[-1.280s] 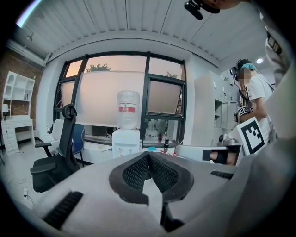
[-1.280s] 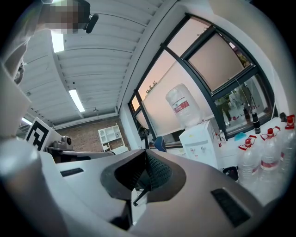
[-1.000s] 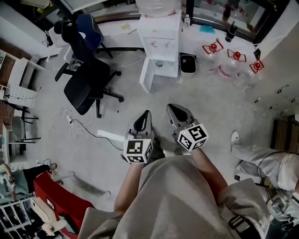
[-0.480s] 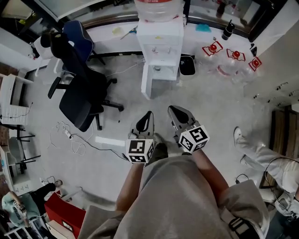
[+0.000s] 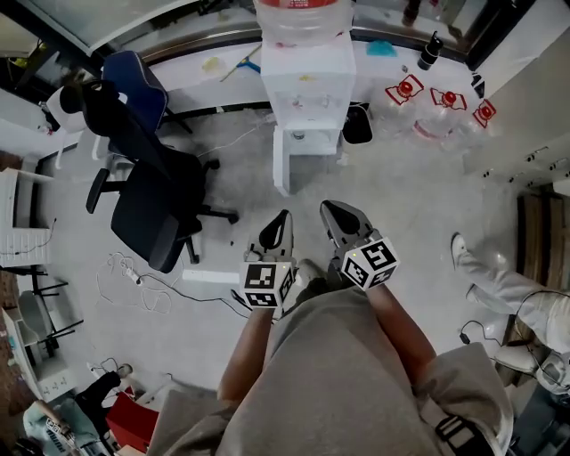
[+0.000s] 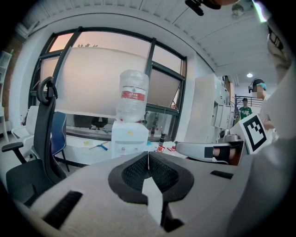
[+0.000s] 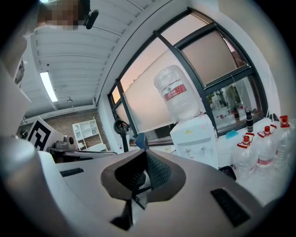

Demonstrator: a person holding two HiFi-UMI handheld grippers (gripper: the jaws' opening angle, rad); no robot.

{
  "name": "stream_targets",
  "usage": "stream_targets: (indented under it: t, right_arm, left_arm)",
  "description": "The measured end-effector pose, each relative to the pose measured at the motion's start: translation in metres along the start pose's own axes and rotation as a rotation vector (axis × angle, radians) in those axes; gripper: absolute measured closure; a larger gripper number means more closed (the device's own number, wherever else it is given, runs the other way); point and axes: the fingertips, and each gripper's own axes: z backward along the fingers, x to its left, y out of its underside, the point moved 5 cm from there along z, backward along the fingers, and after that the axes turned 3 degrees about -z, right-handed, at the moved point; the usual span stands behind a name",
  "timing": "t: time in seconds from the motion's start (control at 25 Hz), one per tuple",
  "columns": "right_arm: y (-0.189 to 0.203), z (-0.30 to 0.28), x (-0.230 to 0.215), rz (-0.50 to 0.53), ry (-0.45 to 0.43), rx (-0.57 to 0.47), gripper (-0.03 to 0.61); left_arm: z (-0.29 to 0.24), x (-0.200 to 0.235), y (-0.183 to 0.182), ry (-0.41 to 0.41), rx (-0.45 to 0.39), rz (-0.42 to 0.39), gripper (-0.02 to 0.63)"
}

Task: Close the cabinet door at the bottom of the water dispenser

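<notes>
Two ways to spoil this from here. Could meet the cabinet door (image 5: 280,162) on its inner face with the left gripper (image 5: 282,218) or the right gripper (image 5: 327,208) and push it wider instead of home. Could equally shove too hard or too high and rock the water dispenser (image 5: 305,85), top-heavy under its big bottle (image 5: 301,13). Worth minding the office chair (image 5: 147,191) near the left of the approach and the loose cable (image 5: 134,278) on the floor, either one a likely snag or trip. Both pairs of jaws pressed together, gripping nothing, so probably a nudge with closed tips, and apt to glance off a thin edge. Well apart from the door for now, with bare floor between. As for the door itself: white, flat, attached at the left side of the opening in the head view, standing out toward the person, roughly square to the dispenser's front. Found at the foot of the dispenser, against the far counter. Open compartment just to its right, with something small inside, too small to tell. Black bin (image 5: 358,125) just beside the dispenser's right.
</notes>
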Motion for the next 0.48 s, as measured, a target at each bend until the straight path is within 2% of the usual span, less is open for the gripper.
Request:
stream_targets:
  t: [0.48]
  right_arm:
    - [-0.001,-0.057,-0.046,-0.044,0.037,0.046,0.569]
  left_arm:
    - [-0.064,0.036,-0.002,0.034,0.070,0.021,0.604]
